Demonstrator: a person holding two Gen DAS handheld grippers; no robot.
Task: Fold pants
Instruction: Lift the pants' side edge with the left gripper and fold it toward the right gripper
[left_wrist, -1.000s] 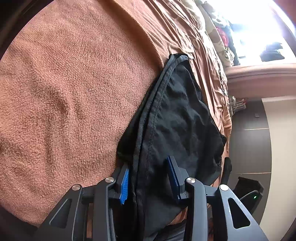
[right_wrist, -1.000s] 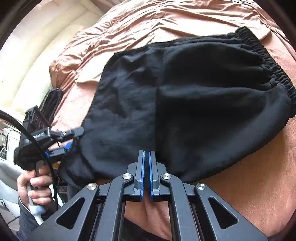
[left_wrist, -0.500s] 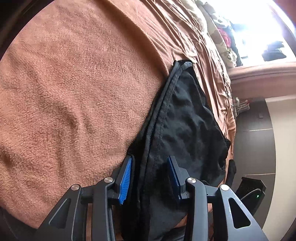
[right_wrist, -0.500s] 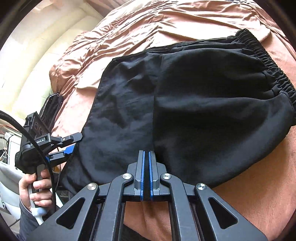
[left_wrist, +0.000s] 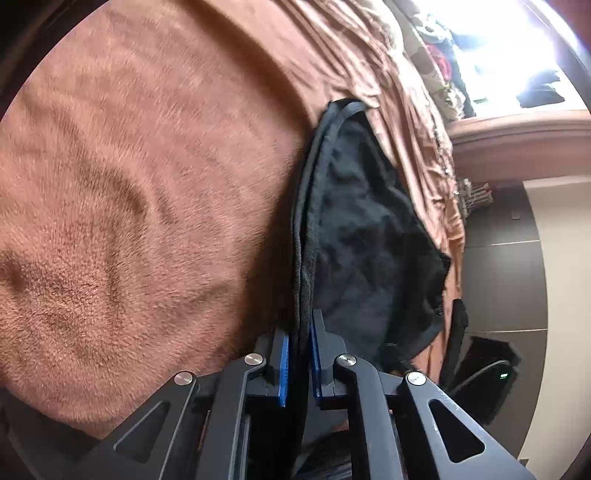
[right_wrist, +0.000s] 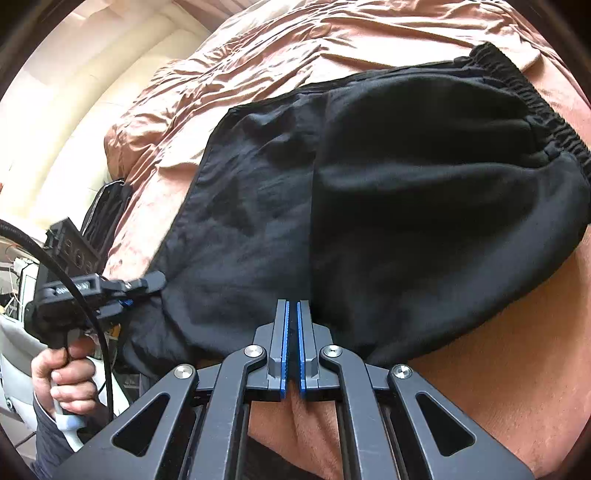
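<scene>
**Inspector:** Progress?

**Operator:** The pants (right_wrist: 388, 206) lie on the bed (left_wrist: 129, 184), apparently folded once lengthwise; I judge the cross fold remains.

**Inspector:** Tools?

**Operator:** My left tool (left_wrist: 300, 354) is closing, hem edge between its pads. My right tool (right_wrist: 291, 347), pressed together, pinches the near edge. Both angle downward.
</scene>
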